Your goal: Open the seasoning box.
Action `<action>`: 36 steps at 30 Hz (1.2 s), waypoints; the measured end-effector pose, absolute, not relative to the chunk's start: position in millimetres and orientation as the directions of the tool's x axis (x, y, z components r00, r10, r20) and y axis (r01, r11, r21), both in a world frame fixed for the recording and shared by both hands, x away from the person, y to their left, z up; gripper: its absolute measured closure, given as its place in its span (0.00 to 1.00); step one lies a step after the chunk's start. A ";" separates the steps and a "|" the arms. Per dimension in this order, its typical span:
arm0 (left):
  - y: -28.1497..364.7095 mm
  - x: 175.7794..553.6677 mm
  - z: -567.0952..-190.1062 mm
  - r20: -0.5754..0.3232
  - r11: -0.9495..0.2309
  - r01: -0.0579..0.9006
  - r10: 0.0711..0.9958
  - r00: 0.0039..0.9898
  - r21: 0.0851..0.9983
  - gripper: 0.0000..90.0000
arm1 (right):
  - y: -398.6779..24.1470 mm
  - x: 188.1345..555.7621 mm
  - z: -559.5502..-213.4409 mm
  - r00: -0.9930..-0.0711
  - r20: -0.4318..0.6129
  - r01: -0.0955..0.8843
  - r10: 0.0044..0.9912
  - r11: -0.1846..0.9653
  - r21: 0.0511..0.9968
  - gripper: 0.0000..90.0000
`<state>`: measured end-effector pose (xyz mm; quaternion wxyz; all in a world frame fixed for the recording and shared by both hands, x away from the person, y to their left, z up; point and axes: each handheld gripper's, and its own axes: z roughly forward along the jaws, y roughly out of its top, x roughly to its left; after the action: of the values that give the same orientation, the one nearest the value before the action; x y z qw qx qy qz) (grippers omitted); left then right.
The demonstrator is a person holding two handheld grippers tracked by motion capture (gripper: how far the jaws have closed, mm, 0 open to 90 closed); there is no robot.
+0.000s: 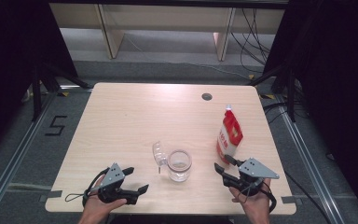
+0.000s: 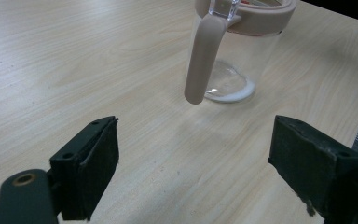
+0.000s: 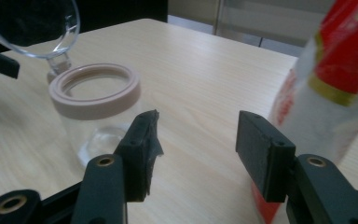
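A clear glass jar (image 1: pixel 179 164) with a pink rim stands near the table's front middle. Its clear lid (image 1: pixel 159 153) is flipped open to the left. A red and white bag (image 1: pixel 229 134) stands upright to the jar's right. My left gripper (image 1: pixel 138 179) is open at the front left and points at the jar (image 2: pixel 233 60) and its pink strap (image 2: pixel 203 56). Nothing lies between the jaws of the left gripper (image 2: pixel 193 163). My right gripper (image 1: pixel 223 163) is open just in front of the bag. In the right gripper view, bare table shows between the jaws of the right gripper (image 3: pixel 198 144), with the jar (image 3: pixel 98 112) to the left and the bag (image 3: pixel 326 93) to the right.
The light wooden table (image 1: pixel 135 116) has a small dark round hole (image 1: pixel 207 96) near its far edge. Beyond it stand pale shelf legs and cables on the floor. Black curtains hang at both sides.
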<state>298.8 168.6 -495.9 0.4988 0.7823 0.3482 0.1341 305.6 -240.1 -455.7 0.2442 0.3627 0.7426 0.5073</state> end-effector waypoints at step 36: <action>167.2 300.0 -496.4 -0.145 -0.252 0.423 0.690 0.709 0.871 0.17 | -270.6 331.0 -474.9 -0.483 -0.020 0.310 0.875 0.192 0.931 0.34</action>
<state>300.0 167.2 -496.4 0.4967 0.7796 0.3569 0.1347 331.0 -270.6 -474.9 0.2936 0.4149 0.7141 0.4814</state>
